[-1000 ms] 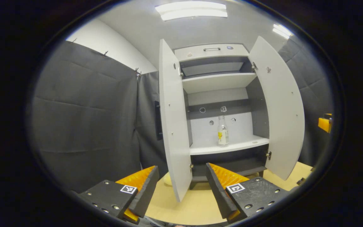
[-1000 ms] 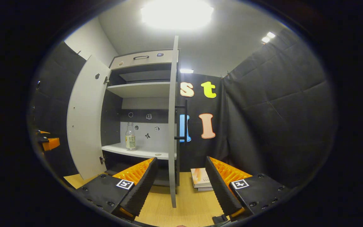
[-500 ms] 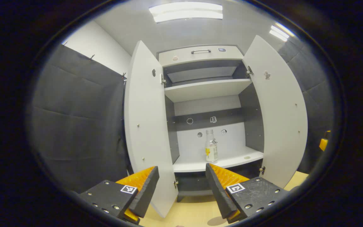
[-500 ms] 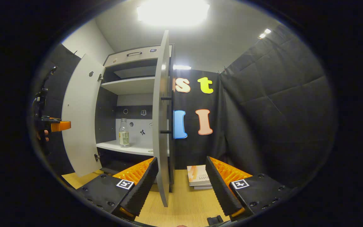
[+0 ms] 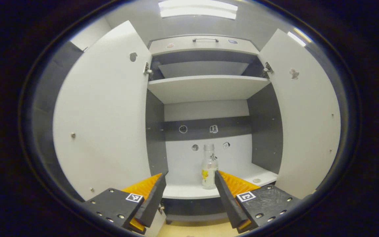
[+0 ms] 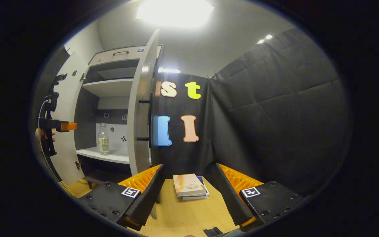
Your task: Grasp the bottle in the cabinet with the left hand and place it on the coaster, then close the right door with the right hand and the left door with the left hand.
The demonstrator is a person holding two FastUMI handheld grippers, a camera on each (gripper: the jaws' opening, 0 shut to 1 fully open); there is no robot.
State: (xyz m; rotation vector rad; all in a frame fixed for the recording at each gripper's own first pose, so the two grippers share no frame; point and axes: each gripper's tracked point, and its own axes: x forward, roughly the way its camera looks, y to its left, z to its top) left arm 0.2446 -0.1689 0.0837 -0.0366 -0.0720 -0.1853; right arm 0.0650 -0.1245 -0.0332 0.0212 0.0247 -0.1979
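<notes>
White cabinet doors (image 5: 104,115), clear yellow-labelled bottle (image 5: 208,166), tan table (image 6: 186,214)

The cabinet (image 5: 206,89) looks like smooth matt laminated board, pale on its shelves and doors, darker on its inner side walls. Small metal hinges (image 5: 147,70) glint at 11 o'clock of the opening, and a metal handle (image 5: 205,39) sits on the top drawer front. The bottle (image 5: 208,166) on the lower shelf is clear and glossy, glass or plastic, with a paper label. The left gripper (image 5: 189,194) has ridged fingers (image 5: 230,192) and matt, rough-textured housings. The tabletop (image 6: 186,214) shows light wood grain with a soft sheen. On it lie glossy-covered paper books (image 6: 189,186). The booth wall (image 6: 275,108) is matt creased black cloth.
</notes>
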